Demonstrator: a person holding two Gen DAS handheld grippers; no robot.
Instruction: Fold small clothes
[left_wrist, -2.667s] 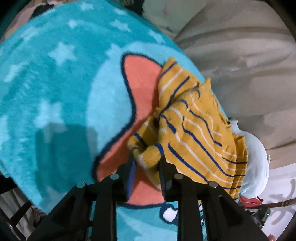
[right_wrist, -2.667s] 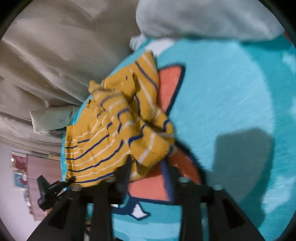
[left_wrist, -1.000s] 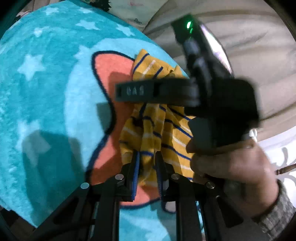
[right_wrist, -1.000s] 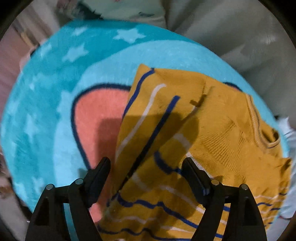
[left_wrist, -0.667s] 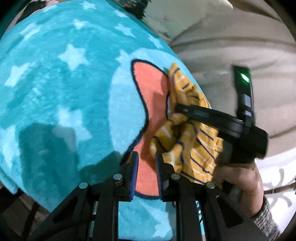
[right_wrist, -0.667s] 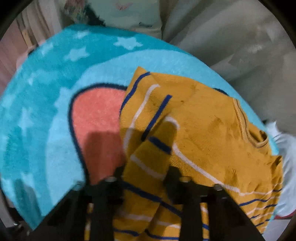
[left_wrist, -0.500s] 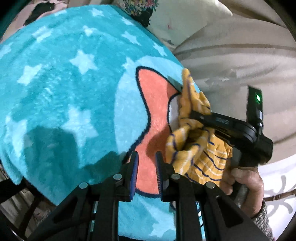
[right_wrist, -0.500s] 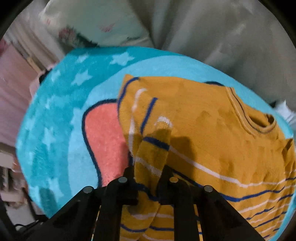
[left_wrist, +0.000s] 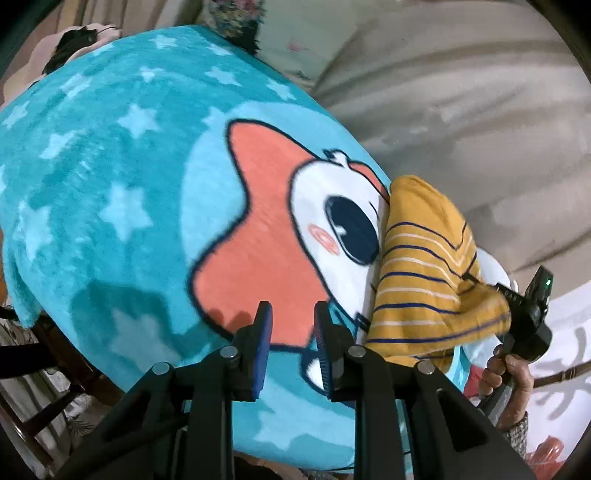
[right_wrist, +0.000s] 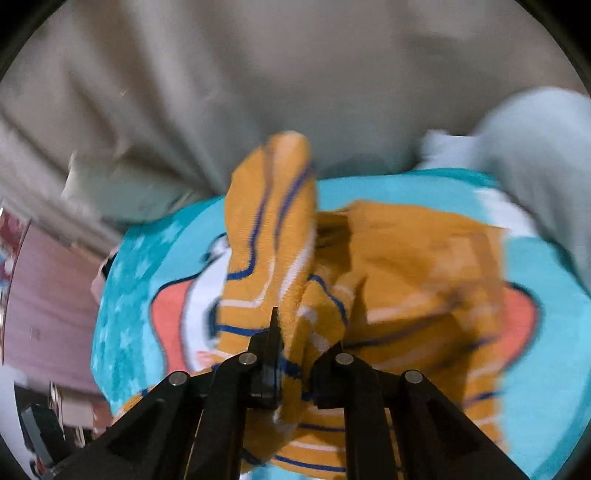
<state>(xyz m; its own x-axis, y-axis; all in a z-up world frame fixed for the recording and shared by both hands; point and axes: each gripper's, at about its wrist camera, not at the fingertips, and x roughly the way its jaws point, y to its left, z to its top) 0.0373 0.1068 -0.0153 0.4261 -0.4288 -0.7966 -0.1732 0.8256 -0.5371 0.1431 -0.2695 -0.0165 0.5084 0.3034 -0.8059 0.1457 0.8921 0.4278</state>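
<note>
A small mustard sweater (left_wrist: 417, 280) with blue and white stripes lies bunched at the right edge of a teal star blanket (left_wrist: 110, 184). My left gripper (left_wrist: 291, 314) hovers over the blanket's cartoon face, left of the sweater. Its jaws are opening and nothing is between them. My right gripper (right_wrist: 291, 332) is shut on a striped fold of the sweater (right_wrist: 406, 266) and holds it lifted over the garment. In the left wrist view a hand (left_wrist: 506, 373) holds that gripper at the sweater's right side, and the cloth hides its fingertips.
Crumpled beige bedding (left_wrist: 461, 110) lies beyond the blanket. A pale pillow (right_wrist: 535, 140) sits at the back right in the right wrist view. Dark wooden furniture (left_wrist: 44, 354) shows below the blanket's left edge. A pink wall panel (right_wrist: 48, 295) stands at the left.
My right gripper shut on the sweater's sleeve and swept it to the right, bunching the garment and uncovering the cartoon face. My left gripper let go of the sweater and drew back.
</note>
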